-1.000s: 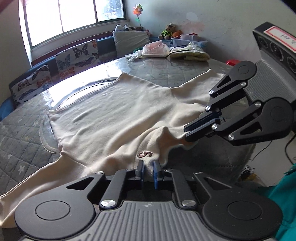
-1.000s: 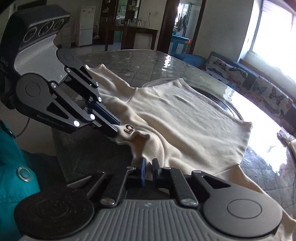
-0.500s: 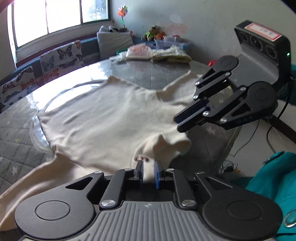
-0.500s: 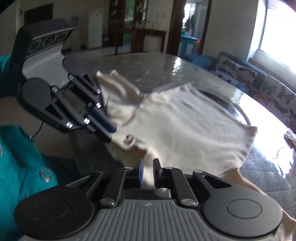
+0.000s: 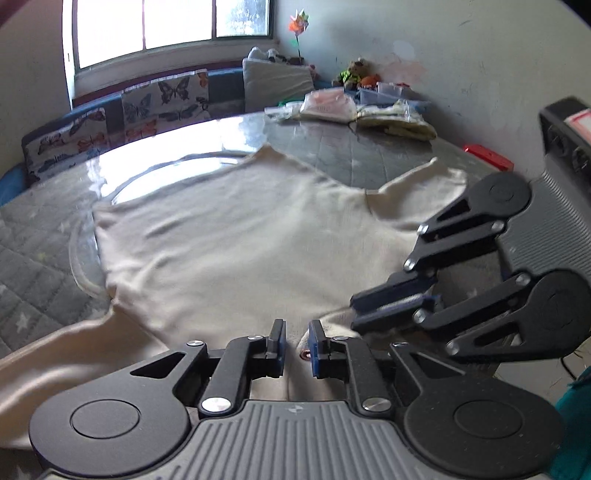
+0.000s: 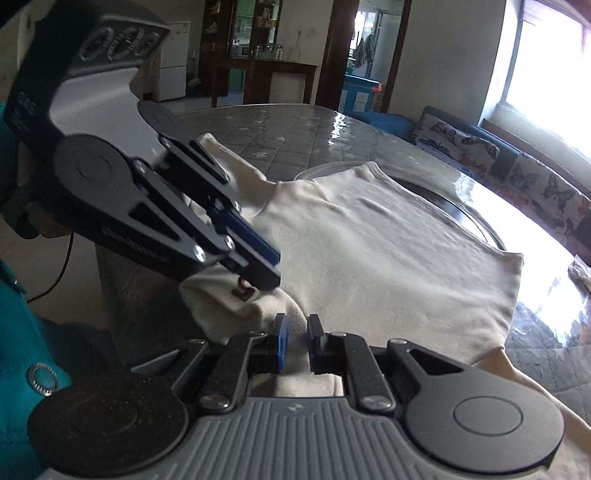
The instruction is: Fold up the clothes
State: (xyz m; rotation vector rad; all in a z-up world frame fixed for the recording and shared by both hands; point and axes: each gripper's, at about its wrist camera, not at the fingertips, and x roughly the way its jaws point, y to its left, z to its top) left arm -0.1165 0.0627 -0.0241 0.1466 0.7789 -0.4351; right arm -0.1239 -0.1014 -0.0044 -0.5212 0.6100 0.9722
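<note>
In the left wrist view, a cream garment [image 5: 236,236] lies spread flat on the round worktop [image 5: 332,147], with its near part at the near edge and one sleeve running out to the left. The cloth is soft, with a few low wrinkles, and a small brown mark shows at the near hem. The left tool [image 5: 295,341] is at this near hem; a ridge of the cloth stands between its blue pads, which are only a little apart, and I cannot tell if they press on it. The right tool [image 5: 384,306] comes in from the right with its fingers nearly together over the raised cloth. The worktop has a grey quilted cover under a shiny clear sheet. At its far edge lie some flat packets in clear bags [image 5: 365,110]. Behind are a window [image 5: 170,29] and a bench with butterfly cushions [image 5: 159,99]. In the right wrist view, the garment [image 6: 388,251] again covers the near part of the worktop [image 6: 295,125]. The right tool [image 6: 295,341] has a fold of cloth between its slightly parted pads. The left tool [image 6: 258,266] is closed on a bunch of cloth beside a brown figure. A teal sleeve [image 6: 22,369] is at the left.
</note>
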